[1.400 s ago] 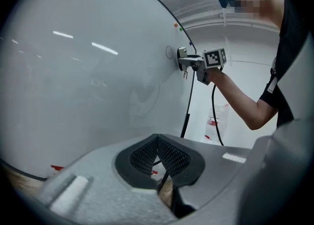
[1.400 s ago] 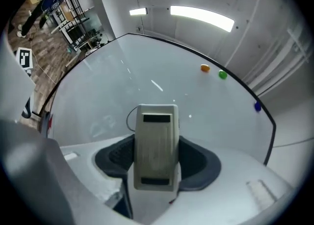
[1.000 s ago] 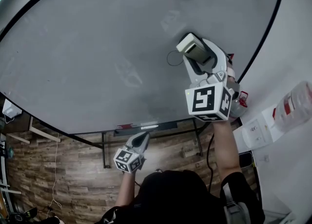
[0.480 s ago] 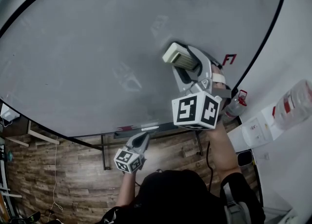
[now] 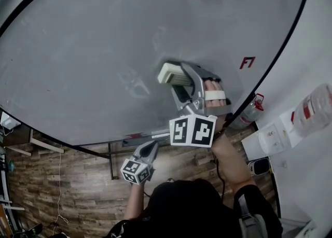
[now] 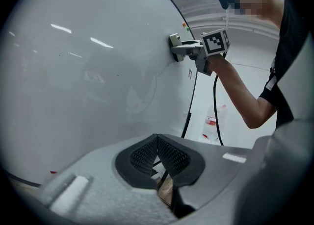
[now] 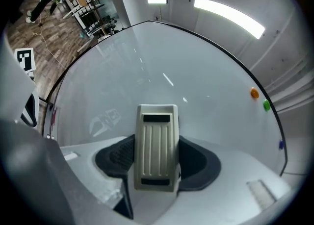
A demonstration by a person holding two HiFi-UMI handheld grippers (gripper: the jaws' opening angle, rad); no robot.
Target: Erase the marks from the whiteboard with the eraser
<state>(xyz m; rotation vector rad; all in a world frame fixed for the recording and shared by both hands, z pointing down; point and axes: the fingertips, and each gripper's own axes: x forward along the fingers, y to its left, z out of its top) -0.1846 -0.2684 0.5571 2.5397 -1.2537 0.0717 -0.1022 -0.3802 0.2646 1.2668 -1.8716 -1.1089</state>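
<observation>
Whiteboard (image 5: 93, 50): large, black-framed, mostly bare, with wood floor below its bottom edge.

Step in hand (judged): wiping. To do it well, keep the eraser (image 5: 168, 72) face flat to the whiteboard with even pressure. Grip firmly enough that it does not twist in the jaws. Work in overlapping strokes toward the whiteboard's right edge, where the red mark (image 5: 247, 62) sits unwiped.

Right claw (image 5: 180, 78): clamped on the eraser's two long sides. The cream ribbed back faces the claw, and the body stands out past the jaw tips against the whiteboard, low and right of its centre.

Left claw (image 5: 149, 150): pads together, nothing between, idle below the whiteboard's bottom edge.

Faint grey trace (image 5: 134, 83): near the whiteboard's lower middle, possibly residue or a reflection.
</observation>
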